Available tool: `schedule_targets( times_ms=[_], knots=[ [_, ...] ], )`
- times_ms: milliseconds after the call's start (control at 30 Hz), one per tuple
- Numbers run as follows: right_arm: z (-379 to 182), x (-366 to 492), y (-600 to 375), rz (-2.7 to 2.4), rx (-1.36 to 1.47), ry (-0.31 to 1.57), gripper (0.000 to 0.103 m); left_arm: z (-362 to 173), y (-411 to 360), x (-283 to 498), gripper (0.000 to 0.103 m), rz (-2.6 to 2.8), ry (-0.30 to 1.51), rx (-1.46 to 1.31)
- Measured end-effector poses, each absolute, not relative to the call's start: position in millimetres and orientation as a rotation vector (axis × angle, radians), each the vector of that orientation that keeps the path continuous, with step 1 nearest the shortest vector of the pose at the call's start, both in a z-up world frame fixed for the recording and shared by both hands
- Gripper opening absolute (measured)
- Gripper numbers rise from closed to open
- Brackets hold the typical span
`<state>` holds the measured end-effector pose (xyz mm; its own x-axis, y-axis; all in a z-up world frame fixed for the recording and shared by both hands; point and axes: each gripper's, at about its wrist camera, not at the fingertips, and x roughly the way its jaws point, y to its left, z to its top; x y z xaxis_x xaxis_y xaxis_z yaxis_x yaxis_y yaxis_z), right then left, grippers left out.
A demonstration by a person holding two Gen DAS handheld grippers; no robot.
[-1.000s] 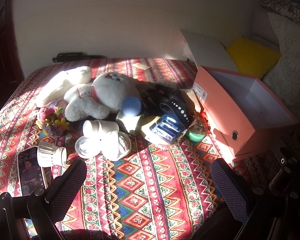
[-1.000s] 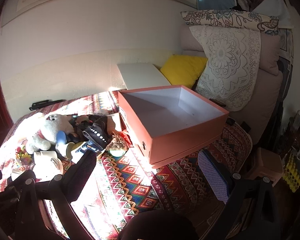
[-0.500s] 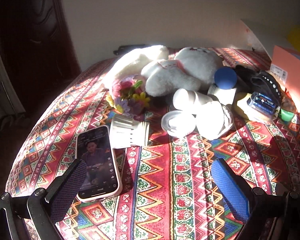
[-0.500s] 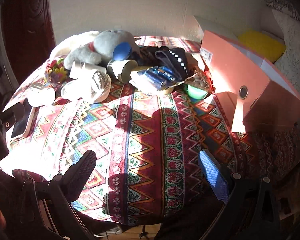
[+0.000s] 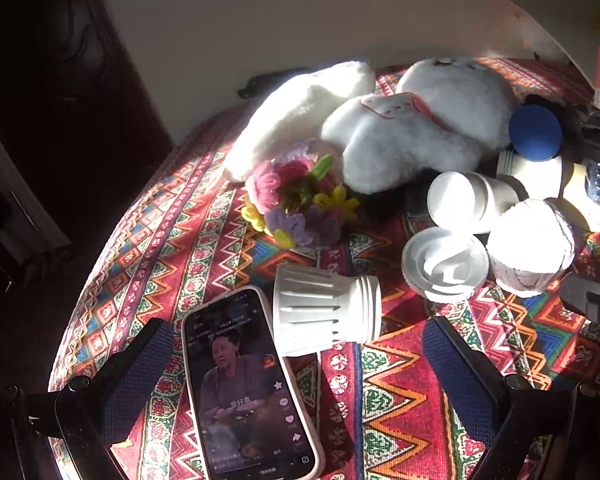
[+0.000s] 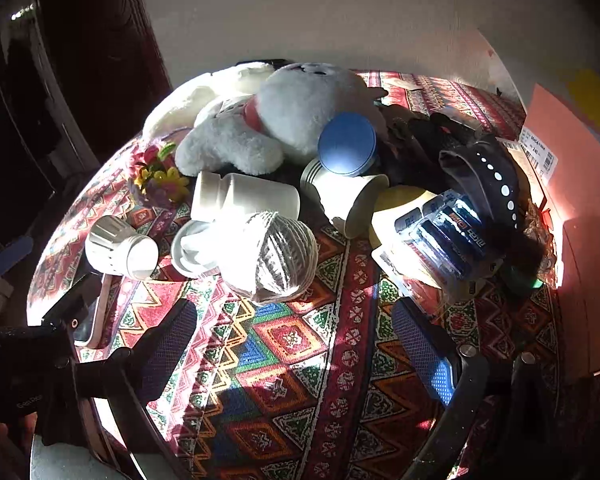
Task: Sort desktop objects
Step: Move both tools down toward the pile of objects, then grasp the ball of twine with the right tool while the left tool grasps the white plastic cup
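Your left gripper (image 5: 296,364) swung from box (image 6: 572,184) to phone (image 5: 248,388); both grippers gape wide, empty; phone likely next.

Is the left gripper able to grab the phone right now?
Probably yes. The left gripper is open, and the phone lies flat between its fingers with nothing on top. Only the white ribbed cap crowds its far corner.
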<state>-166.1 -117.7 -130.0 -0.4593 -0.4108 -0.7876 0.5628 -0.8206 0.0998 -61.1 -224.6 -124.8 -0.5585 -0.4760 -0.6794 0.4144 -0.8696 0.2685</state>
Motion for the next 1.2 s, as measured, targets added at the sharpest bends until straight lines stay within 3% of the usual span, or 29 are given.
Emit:
schedule_targets(
  times_ms=[100,300,367,433,500,600,733,833,900,967,1200],
  knots=[
    [-141.7,-174.4,-138.0,-2.24,1.173,0.309,0.087,-134.1,-231.8,-73.7,0.102,-2.38,-0.104,1.127],
    [-157.7,-197.9,-155.3,-2.254,1.21,0.344,0.086,-151.1,-241.2,-97.4,0.103,-2.348,-0.107,1.212],
    [-163.9,-207.9,-157.8,-2.217,1.252,0.317,0.08,-156.8,-244.4,-105.3,0.103,-2.337,-0.108,1.24],
    [-166.4,-213.3,-157.6,-2.182,1.276,0.281,0.065,-161.0,-244.0,-110.9,0.103,-2.315,-0.13,1.26],
    [-164.3,-212.6,-156.2,-2.184,1.267,0.28,0.065,-163.0,-243.2,-112.7,0.101,-2.305,-0.132,1.273],
    [-161.1,-210.6,-150.8,-2.184,1.263,0.264,0.065,-159.0,-244.4,-110.3,0.088,-2.336,-0.055,1.283],
    [-155.2,-208.6,-140.7,-2.19,1.264,0.218,0.064,-147.4,-245.7,-101.7,0.059,-2.417,0.078,1.256],
    [-150.4,-207.3,-132.8,-2.195,1.264,0.18,0.064,-140.8,-247.3,-93.7,0.058,-2.438,0.133,1.22],
    [-147.1,-206.4,-127.6,-2.198,1.263,0.154,0.064,-136.9,-247.3,-89.0,0.049,-2.447,0.16,1.194],
    [-141.1,-204.3,-123.7,-2.208,1.243,0.143,0.064,-133.0,-250.6,-85.2,0.012,-2.463,0.196,1.173],
    [-120.4,-192.9,-113.7,-2.245,1.153,0.13,0.064,-111.0,-251.0,-72.3,0.008,-2.541,0.303,1.049]
  ],
)
